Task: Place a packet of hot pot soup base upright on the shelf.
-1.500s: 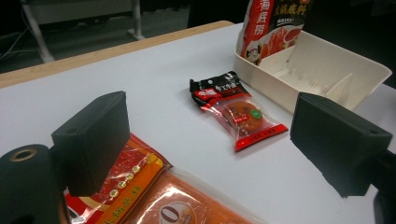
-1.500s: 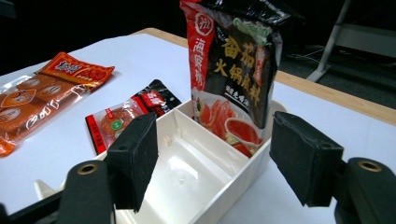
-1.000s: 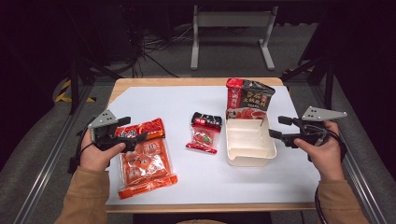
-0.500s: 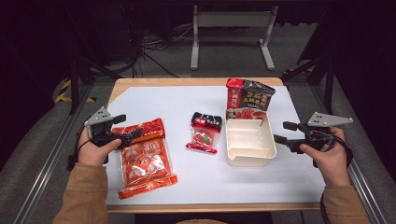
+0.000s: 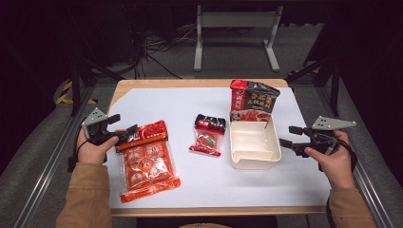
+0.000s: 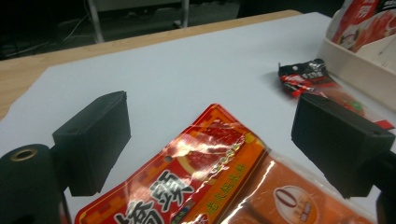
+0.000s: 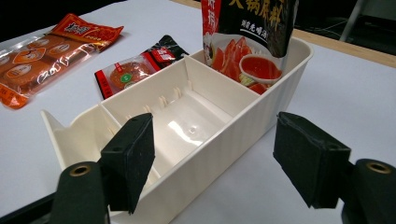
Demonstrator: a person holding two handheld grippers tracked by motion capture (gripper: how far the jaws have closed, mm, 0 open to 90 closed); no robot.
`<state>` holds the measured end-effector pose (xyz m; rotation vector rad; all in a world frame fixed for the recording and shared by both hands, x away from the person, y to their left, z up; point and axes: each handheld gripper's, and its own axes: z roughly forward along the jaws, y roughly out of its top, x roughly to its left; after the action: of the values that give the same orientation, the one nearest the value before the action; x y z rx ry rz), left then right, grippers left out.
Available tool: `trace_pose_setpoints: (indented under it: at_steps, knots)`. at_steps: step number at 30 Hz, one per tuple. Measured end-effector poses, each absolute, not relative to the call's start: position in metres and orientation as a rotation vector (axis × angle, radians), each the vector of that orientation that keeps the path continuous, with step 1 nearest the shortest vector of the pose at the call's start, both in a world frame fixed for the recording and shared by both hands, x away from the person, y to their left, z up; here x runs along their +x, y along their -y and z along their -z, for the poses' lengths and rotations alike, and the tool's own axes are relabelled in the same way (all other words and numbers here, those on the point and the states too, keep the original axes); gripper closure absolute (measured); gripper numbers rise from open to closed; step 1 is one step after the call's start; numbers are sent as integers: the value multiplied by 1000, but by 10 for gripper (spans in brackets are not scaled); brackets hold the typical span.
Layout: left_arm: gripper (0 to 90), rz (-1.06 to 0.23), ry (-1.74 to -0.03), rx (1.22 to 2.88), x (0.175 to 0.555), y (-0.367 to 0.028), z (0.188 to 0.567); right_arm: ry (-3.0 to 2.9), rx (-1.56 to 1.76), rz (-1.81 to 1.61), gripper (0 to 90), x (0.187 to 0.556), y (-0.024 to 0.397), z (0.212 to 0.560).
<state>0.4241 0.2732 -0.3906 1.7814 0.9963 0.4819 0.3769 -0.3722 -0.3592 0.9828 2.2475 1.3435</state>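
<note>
Three snack packets and one box lie on the white desk (image 5: pixel 190 102). The large orange packet (image 5: pixel 146 160) sits at lower left, one small red-black packet (image 5: pixel 208 135) at centre, and one dark-red pouch (image 5: pixel 253 99) stands in the far compartment of the cream divided box (image 5: pixel 254 145), right of centre. The left tongs (image 5: pixel 124 134) gape wide over the orange packet's top edge, gripping nothing. The right tongs (image 5: pixel 286 135) stand wide open just right of the box, empty.

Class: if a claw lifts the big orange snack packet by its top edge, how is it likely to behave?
The orange snack packet is glossy, crinkled film, so it will probably droop rather than stay flat. Its shiny surface may slip between pads. The round pieces seen through the clear window could shift downward, tugging at the left claw, now open around its top edge.
</note>
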Motion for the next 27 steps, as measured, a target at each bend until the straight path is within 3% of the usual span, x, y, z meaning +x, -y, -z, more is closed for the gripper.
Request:
trace_pose_setpoints:
  at_steps: [27]
  knots:
    - [149, -382, -1280, 1794, 442, -305, 443, -2277, 952, -1358, 280, 378, 367, 359]
